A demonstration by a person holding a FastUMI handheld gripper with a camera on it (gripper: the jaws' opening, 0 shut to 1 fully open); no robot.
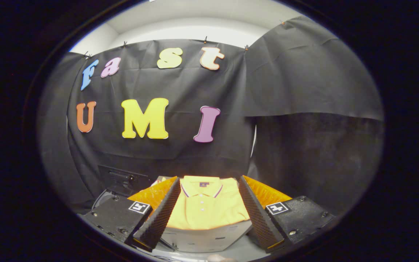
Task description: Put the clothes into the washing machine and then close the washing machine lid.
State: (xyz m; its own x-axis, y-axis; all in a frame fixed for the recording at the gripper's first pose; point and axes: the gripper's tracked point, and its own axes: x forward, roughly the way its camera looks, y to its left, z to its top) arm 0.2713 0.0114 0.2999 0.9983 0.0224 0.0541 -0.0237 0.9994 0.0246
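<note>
Yellow polo shirt [206, 211], folded with a small unreadable purple neck label, lies on a white box [206, 238] between the spread, released fingers of the gripper [207, 189], untouched.

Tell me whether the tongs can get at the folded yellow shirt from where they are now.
Probably yes. The tongs are open, and the yellow polo shirt lies folded on a pale box right between and just ahead of the fingers, with nothing lying across it.
</note>
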